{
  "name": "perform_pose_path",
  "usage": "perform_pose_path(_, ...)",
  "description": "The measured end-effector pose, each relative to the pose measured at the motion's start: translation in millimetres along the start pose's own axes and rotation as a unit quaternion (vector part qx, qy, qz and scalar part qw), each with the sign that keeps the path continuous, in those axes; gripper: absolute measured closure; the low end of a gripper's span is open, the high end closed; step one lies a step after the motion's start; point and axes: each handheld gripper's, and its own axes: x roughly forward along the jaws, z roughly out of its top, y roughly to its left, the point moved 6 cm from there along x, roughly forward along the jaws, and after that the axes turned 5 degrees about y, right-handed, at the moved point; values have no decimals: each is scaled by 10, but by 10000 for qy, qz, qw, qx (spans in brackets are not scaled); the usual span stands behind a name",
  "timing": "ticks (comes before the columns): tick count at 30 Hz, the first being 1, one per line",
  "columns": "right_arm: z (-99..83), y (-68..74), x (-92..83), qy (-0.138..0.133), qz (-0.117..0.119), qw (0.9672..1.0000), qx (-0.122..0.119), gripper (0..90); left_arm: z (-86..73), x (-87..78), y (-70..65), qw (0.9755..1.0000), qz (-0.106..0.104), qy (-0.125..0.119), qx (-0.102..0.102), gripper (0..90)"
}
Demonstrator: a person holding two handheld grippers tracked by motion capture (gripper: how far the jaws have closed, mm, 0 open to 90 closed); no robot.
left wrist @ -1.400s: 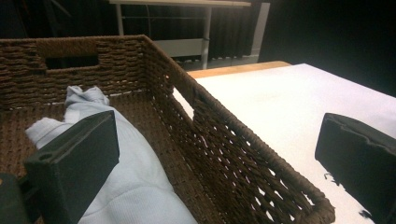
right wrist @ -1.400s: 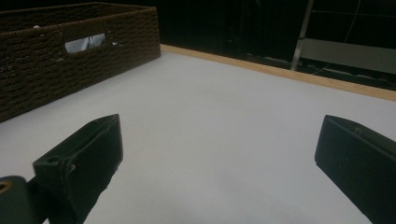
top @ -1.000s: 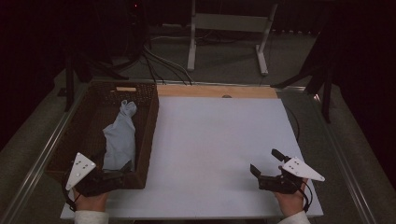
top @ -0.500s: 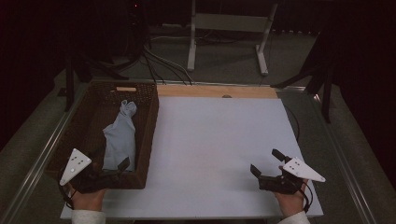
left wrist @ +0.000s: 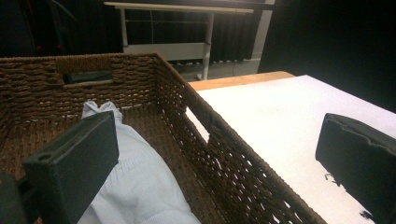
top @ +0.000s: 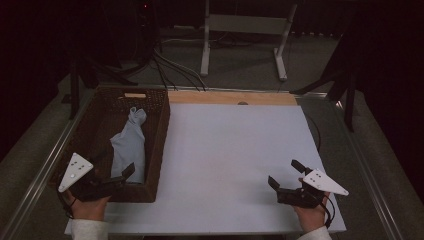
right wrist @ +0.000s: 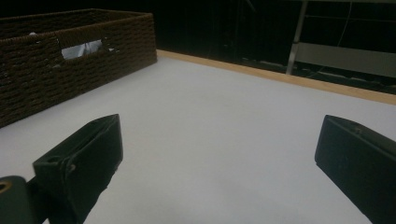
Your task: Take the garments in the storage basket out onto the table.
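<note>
A dark woven basket (top: pixel 162 130) stands on the left side of the white table (top: pixel 230 150). Inside it lies a pale blue-grey cloth (top: pixel 129 142), bunched lengthwise. My left gripper (top: pixel 115 170) hovers open over the basket's near end. In the left gripper view its left jaw is above the cloth (left wrist: pixel 135 172) and its right jaw is past the basket wall (left wrist: pixel 196 107). My right gripper (top: pixel 286 174) rests open near the table's front right corner with nothing between its jaws. The right gripper view looks across bare table to the basket (right wrist: pixel 93 42), with the cloth (right wrist: pixel 81 48) showing through a handle hole.
A wooden strip (top: pixel 230 97) runs along the table's far edge. Beyond it on the floor are a metal stand (top: pixel 245 30) and cables (top: pixel 170 65). A metal rail (top: pixel 40 175) borders the table's left side.
My left gripper has shifted a little to the left over the basket's near end. The right gripper and the cloth have not moved.
</note>
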Motion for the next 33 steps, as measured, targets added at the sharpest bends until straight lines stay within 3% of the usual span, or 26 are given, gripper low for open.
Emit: perform_pose_path(33, -4, 2, 1, 12, -25, 10000, 0, 12, 144, 90, 252, 9993, 166, 323, 27, 3)
